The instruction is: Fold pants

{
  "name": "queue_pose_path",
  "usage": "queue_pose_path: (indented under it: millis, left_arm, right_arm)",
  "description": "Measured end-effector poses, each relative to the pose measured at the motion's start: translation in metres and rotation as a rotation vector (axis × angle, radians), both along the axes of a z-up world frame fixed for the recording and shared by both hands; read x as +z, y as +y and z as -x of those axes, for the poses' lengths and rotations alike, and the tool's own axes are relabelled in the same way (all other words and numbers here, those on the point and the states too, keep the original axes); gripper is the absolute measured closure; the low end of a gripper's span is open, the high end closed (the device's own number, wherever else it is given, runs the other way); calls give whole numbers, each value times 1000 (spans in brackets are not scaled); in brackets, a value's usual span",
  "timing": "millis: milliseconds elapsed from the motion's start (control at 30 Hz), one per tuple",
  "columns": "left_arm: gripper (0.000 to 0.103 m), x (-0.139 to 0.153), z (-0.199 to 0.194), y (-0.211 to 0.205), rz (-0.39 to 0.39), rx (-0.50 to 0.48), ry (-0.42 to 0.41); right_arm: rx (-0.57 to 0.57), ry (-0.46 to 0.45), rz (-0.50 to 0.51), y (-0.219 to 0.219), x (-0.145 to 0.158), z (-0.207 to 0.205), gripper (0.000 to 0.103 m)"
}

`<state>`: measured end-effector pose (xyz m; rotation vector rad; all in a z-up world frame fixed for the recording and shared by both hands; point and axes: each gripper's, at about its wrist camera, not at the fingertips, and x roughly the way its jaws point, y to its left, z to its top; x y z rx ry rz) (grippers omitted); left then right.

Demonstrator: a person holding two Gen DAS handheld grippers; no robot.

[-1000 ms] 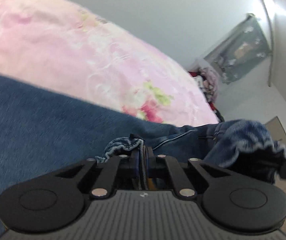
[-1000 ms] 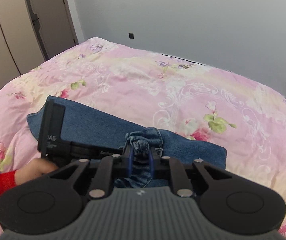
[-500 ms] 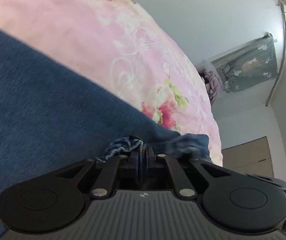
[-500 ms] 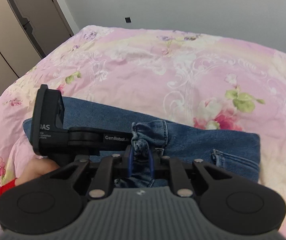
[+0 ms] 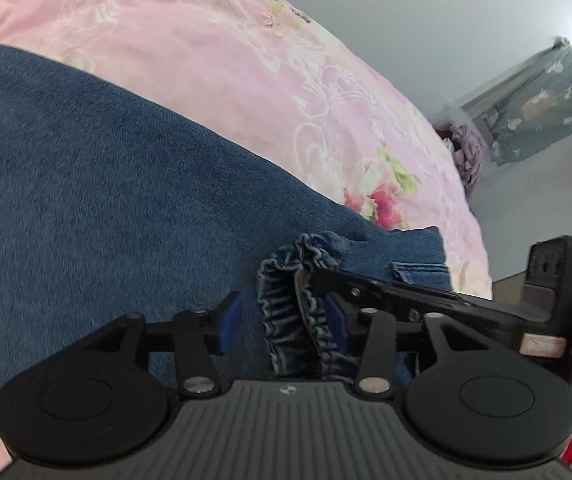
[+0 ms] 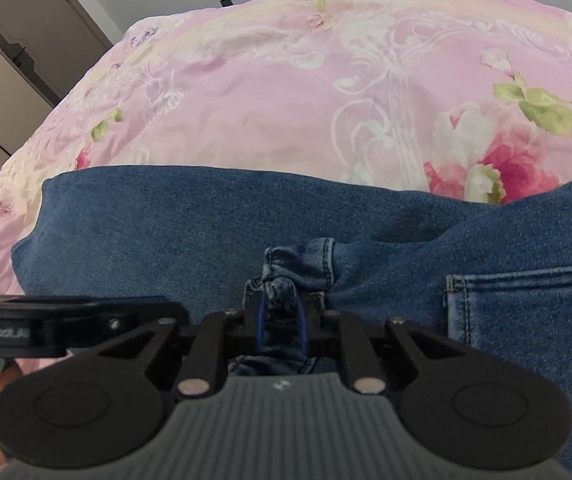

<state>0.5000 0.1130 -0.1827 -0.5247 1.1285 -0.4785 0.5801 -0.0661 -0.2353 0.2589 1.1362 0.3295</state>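
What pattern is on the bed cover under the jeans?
Pink bed cover with a floral print: pink roses, green leaves, white scrolls. It shows best in the right wrist view.

The left gripper (image 5: 282, 322), clamped a second earlier on the gathered waistband (image 5: 300, 312) of the blue jeans (image 5: 106, 184), was spreading its jaws, the ruffled denim standing loose between the blue pads (image 5: 228, 322). The right gripper (image 6: 280, 320) sank toward the pink floral bedspread (image 6: 286, 80), carrying its pinched fold of denim down until the jeans filled the lower part of its view, a back pocket (image 6: 526, 312) now showing at right. The right gripper's black body also entered the left wrist view, just beside the released waistband.
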Motion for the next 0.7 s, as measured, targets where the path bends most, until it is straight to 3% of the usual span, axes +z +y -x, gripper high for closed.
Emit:
queue_pose_path:
  millis: [100,167,267,333,500,567,700]
  left_arm:
    - [43,5,15,-10,16,-10,-17]
    - [43,8,23,-16,-24,-2,-39]
    - [43,10,30,-24,-34,-8,-46]
    - [41,12,35,-29,-41,4,-56]
    - [20,6,44,-35,32,84,-53]
    - [14,1,45,-38,57,120,-47]
    - [14,-13,40,-48,51,163,-27]
  right_arm:
    - [-27,-7,-33,-6,7,2,86]
    - [-32,-27,-67,-10,17,6,72]
    - [-28,-67,-83,-15,42,17,63]
    - [-6,-112,-70,-19,63,27,63]
    - [-7,-217,4,-48,100,68,61]
    - [-25,-228,45,-65,102,85,60]
    - [-76,-205,66,-107,85,117,60]
